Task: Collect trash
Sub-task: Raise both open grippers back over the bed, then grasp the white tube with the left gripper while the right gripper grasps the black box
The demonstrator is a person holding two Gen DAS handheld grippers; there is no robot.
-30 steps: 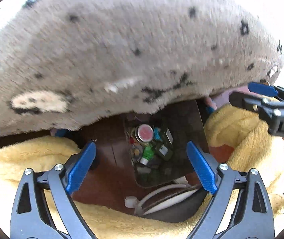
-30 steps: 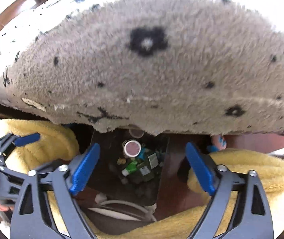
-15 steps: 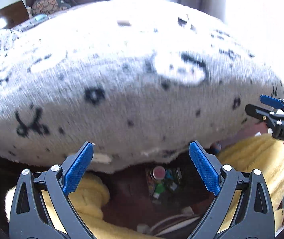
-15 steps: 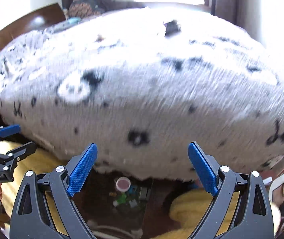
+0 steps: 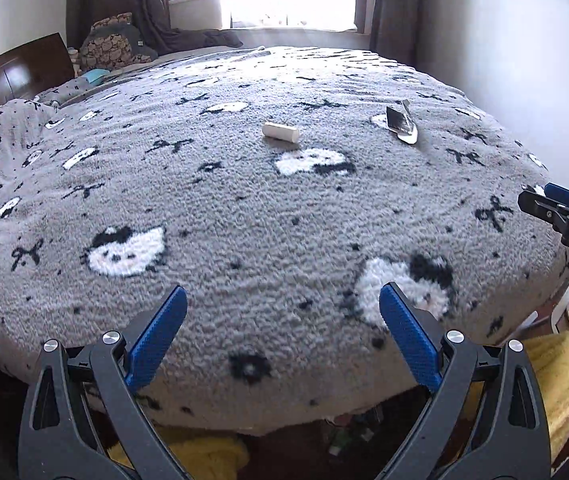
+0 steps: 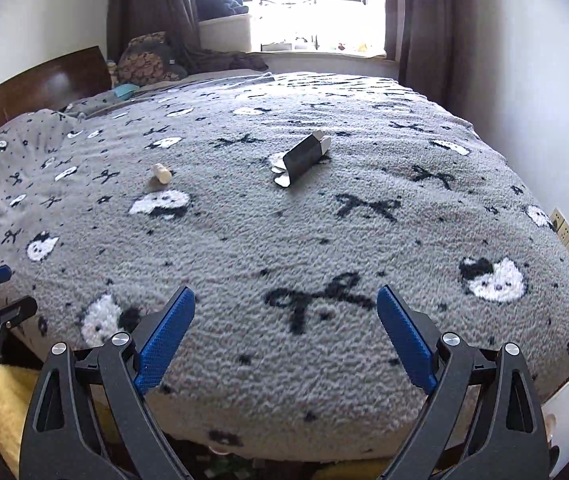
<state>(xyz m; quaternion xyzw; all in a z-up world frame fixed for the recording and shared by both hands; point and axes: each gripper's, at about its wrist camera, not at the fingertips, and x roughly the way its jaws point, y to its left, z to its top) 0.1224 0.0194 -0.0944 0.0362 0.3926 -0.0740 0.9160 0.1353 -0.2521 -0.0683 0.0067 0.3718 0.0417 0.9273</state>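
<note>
A small white cylinder (image 5: pixel 280 132) lies on the grey patterned blanket (image 5: pixel 244 220), far ahead of my left gripper (image 5: pixel 282 330); it also shows in the right wrist view (image 6: pixel 162 173). An opened black carton (image 5: pixel 401 123) with white flaps lies to its right, and shows ahead of my right gripper (image 6: pixel 284 330) in that view (image 6: pixel 302 158). Both grippers are open and empty, held above the bed's near edge. The right gripper also shows at the right edge of the left wrist view (image 5: pixel 556 208).
A dark wooden headboard (image 6: pixel 32 92) stands at the left, with cushions beyond it. A bright window (image 6: pixel 296 4) with brown curtains is at the back. Yellow fabric (image 5: pixel 556 384) lies below the bed's near edge. A wall socket (image 6: pixel 568 236) is at the right.
Both cameras have risen from below the bed edge, where a box of small trash showed, to above the blanket. The whole bed top is now in view.
</note>
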